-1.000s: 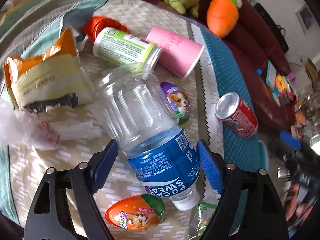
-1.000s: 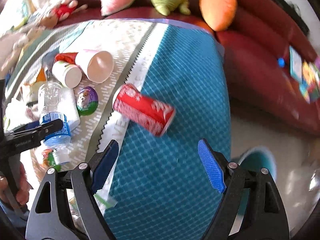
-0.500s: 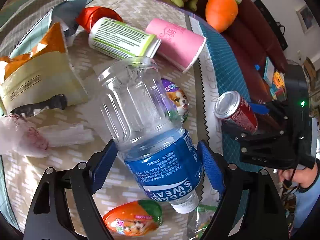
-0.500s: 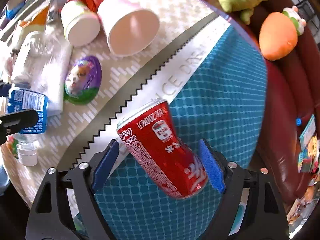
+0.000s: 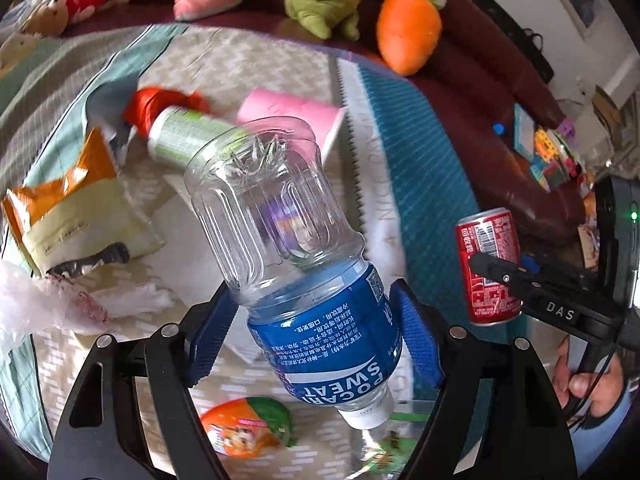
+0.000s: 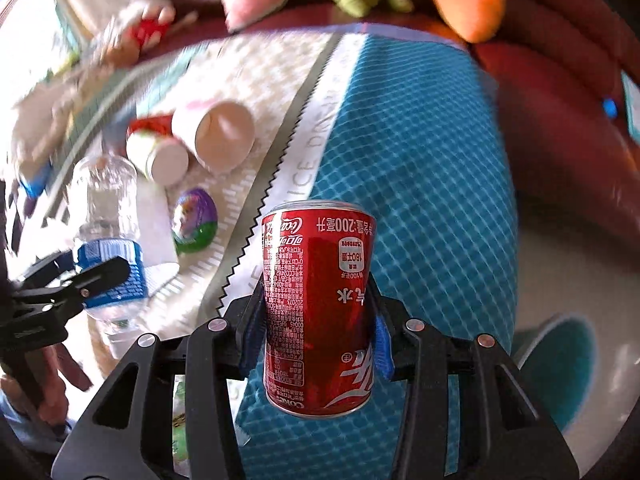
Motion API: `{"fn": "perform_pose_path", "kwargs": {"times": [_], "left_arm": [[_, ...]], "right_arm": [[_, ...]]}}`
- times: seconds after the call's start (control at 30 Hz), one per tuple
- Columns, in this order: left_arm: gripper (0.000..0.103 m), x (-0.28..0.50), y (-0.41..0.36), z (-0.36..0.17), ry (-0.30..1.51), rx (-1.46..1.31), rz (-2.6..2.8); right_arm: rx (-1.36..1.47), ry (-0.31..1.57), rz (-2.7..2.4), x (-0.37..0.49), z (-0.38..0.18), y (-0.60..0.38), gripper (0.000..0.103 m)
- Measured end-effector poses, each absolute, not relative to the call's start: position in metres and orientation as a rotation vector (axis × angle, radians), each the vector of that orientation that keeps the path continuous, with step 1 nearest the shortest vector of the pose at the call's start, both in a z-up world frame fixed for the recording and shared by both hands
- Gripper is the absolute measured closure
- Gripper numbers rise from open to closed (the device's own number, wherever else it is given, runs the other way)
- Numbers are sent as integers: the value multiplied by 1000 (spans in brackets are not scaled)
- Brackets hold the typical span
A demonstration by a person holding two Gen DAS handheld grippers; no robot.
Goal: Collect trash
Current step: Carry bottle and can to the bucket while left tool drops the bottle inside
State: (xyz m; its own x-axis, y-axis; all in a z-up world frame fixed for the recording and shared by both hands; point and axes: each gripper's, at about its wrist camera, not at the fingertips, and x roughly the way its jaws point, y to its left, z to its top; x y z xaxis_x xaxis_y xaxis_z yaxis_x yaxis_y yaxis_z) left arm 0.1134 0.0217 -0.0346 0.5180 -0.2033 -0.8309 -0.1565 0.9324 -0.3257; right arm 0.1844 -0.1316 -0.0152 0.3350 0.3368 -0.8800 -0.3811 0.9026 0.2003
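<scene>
A clear plastic bottle [image 5: 280, 216] with a blue label hangs above the table, neck down. My left gripper [image 5: 316, 320] is shut on its label and its jaws are still closing. A small red soda can [image 6: 316, 280] stands upright between the blue pads of my right gripper [image 6: 318, 320], which press on its sides as the jaws close; it is off the cloth. The can [image 5: 490, 256] also shows at the right of the left wrist view. At the left of the right wrist view is the bottle [image 6: 108, 208].
On the patterned cloth lie a pink paper cup [image 5: 288, 112], a green-labelled tub [image 5: 180, 136], an orange snack bag [image 5: 76, 208], crumpled plastic [image 5: 48, 304], a purple egg toy [image 6: 196, 220] and an orange egg toy [image 5: 244, 428]. Plush toys [image 5: 408, 32] sit on the red sofa. A teal round container [image 6: 560, 360] is on the floor.
The left gripper has raised the bottle off the cloth. The right gripper came down around the lying can, closed on it, and now holds it upright and lifted.
</scene>
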Motion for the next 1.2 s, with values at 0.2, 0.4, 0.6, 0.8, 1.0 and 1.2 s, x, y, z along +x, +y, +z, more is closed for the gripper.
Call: {"fn": "perform_pose_path", "kwargs": {"times": [0.2, 0.4, 0.6, 0.8, 1.0, 1.2], "left_arm": [[25, 119, -25, -8, 1009, -302, -114], [25, 127, -90, 12, 997, -204, -231], [25, 133, -168, 14, 1022, -107, -345], [25, 145, -248, 1, 1062, -15, -442], [25, 160, -315, -25, 1118, 50, -505], [25, 179, -366, -49, 1156, 87, -538]], "right_arm": [[131, 1078, 409, 166, 1, -183, 61], [278, 1008, 301, 141, 6, -254, 61], [445, 912, 175, 105, 4, -334, 61], [574, 856, 40, 70, -9, -410, 61], [660, 847, -70, 48, -31, -462, 61], [691, 866, -116, 51, -49, -488, 61]]}}
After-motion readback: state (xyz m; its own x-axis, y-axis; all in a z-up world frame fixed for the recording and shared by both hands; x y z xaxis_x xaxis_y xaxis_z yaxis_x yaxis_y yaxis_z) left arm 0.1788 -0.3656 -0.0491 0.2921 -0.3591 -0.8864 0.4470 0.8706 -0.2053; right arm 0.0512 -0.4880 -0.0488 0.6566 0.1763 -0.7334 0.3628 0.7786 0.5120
